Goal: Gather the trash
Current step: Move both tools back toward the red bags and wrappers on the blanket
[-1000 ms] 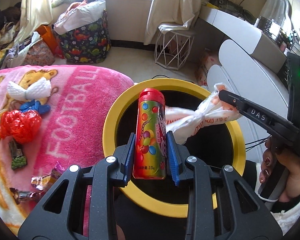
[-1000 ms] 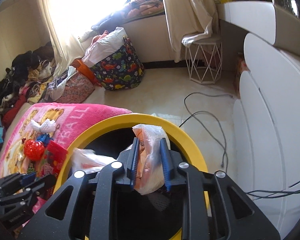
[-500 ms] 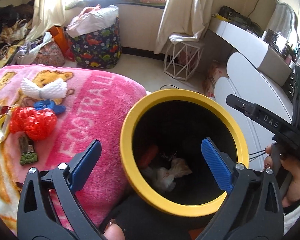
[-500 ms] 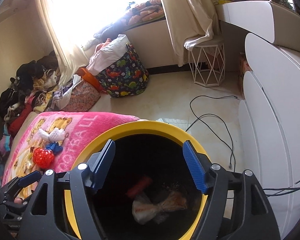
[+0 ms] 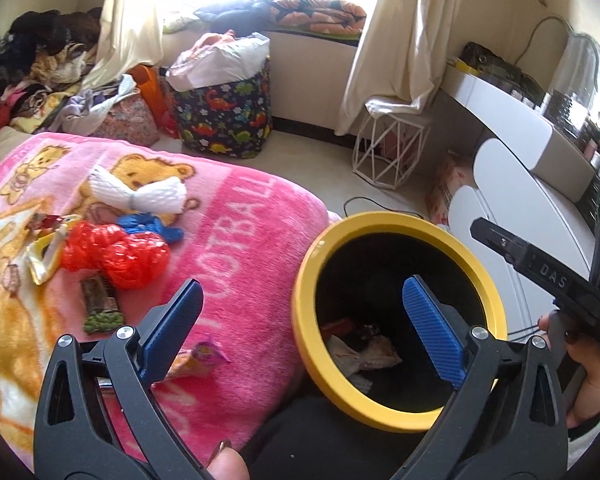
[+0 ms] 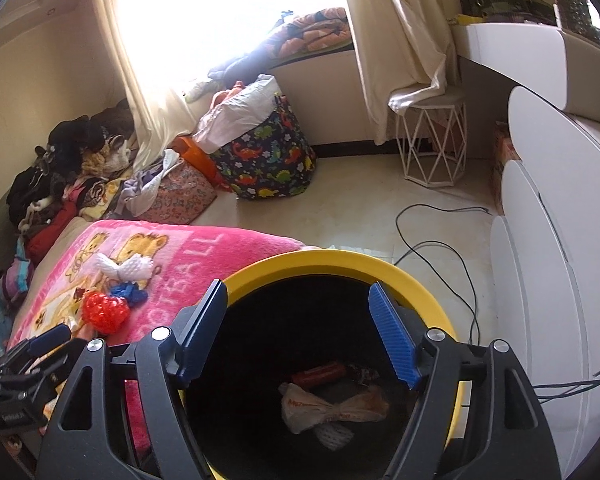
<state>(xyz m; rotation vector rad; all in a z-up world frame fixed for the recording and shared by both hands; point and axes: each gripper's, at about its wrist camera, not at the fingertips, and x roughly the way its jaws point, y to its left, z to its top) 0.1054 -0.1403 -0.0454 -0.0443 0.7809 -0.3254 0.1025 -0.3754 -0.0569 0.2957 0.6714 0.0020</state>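
Observation:
A yellow-rimmed black bin point(image 5: 302, 280) point(image 6: 340, 258) stands beside the pink blanket point(image 5: 236, 248) point(image 6: 188, 252). Inside it lie a red candy tube point(image 6: 320, 372) and a tied plastic bag point(image 6: 332, 406); both show in the left wrist view point(image 5: 360, 354). My left gripper point(image 5: 300, 328) is open and empty, over the blanket's edge and the bin's left rim. My right gripper point(image 6: 298, 334) is open and empty above the bin's mouth. On the blanket lie red mesh point(image 5: 116, 252) point(image 6: 104, 312), white foam net point(image 5: 140, 194) point(image 6: 124, 266), a blue scrap point(image 5: 150, 226), and wrappers point(image 5: 100, 304) point(image 5: 206, 354).
A dinosaur-print basket point(image 5: 224, 118) point(image 6: 268, 156), a white wire stool point(image 5: 392, 152) point(image 6: 434, 148) and piled clothes point(image 6: 72, 172) stand on the floor beyond. White cabinets point(image 6: 560, 240) are at the right, with cables point(image 6: 436, 248) on the floor.
Both grippers opened and dropped the candy tube and the tied bag into the bin. The left gripper then swung left toward the blanket; the right gripper stayed over the bin.

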